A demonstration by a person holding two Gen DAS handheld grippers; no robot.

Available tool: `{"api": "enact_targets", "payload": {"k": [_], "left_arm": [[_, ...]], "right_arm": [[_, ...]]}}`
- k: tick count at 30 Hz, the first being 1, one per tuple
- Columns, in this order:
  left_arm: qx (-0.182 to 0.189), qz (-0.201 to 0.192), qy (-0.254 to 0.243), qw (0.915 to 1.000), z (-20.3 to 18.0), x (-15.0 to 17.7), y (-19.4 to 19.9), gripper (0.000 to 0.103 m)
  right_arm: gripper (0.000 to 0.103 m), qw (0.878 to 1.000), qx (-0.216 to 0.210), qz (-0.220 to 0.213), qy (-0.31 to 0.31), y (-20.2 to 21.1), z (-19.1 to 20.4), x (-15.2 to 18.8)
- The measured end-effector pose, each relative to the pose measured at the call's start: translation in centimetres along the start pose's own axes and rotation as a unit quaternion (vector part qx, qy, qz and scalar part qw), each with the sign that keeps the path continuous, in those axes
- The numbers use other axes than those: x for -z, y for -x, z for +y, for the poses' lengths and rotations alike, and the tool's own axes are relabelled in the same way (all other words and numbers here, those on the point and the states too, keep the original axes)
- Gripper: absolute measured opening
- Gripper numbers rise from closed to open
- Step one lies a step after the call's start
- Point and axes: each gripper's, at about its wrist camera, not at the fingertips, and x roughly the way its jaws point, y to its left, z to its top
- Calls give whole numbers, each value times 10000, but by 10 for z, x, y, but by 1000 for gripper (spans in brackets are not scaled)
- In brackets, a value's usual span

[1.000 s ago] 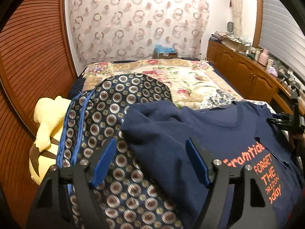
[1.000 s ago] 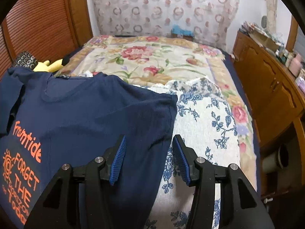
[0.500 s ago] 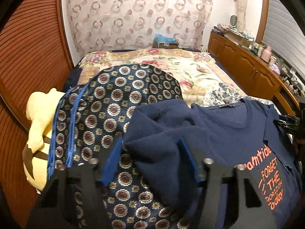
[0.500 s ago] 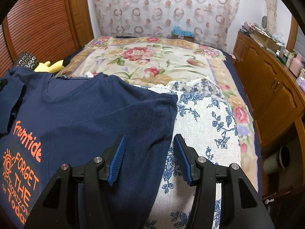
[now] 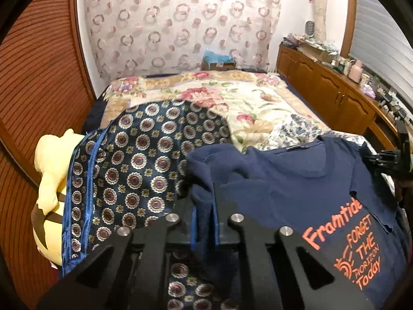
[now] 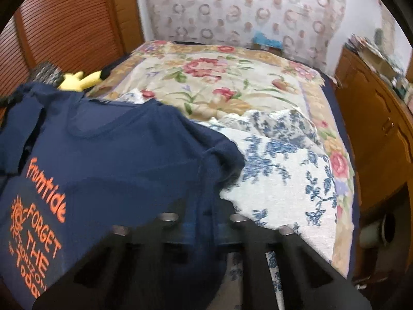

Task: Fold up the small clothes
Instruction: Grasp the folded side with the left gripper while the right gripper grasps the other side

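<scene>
A navy shirt (image 5: 291, 180) is laid face up on the bed (image 5: 247, 103), its collar toward the curtain (image 5: 180, 20) and its hem toward the cameras, so that its long axis runs down the bed. Orange print is seen on its chest: "Framtide", a sun, and "FORGET THE HORIZON Today". Its cloth is plain dark blue, creased at both sleeves.

The left claw (image 5: 205, 222) has just been closing and is pressed together on the shirt's left sleeve, with a fold of navy cloth pinched between the pads. The right claw (image 6: 204, 222) has likewise just been closing and is clamped on the shirt's right sleeve edge; that view is blurred.

Left of the shirt a dark medallion-patterned cloth (image 5: 134, 160) is draped, and beyond that a yellow plush (image 5: 51, 160) is seen against the slatted door (image 5: 33, 77). Right of the shirt, and partly beneath it, a white cloth with blue flowers (image 6: 284, 175) is spread over the floral quilt (image 6: 219, 77). Past the shirt's collar, a box (image 5: 219, 63) topped with something blue is seen under the curtain. A wooden cabinet (image 5: 327, 95) stands right of the shirt, crowded with small items.
</scene>
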Motion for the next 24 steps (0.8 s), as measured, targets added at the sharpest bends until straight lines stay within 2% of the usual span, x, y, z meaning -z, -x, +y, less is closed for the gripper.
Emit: {"api": "enact_targets", "payload": {"k": [8,14,24], "left_arm": [[353,-521,-222,9978,-26,15,51,2],[726,-883,-409,9926,-47,47,105,2],[1118,-924,-198,9892,-41,130,150,2]], "right_arm": [[3,9953,18,-963,-139,70,22,3],[3,9880,-101,-1535,-124,138,49,26],[3,9861,-220,-1632,-223,200,76,117]]}}
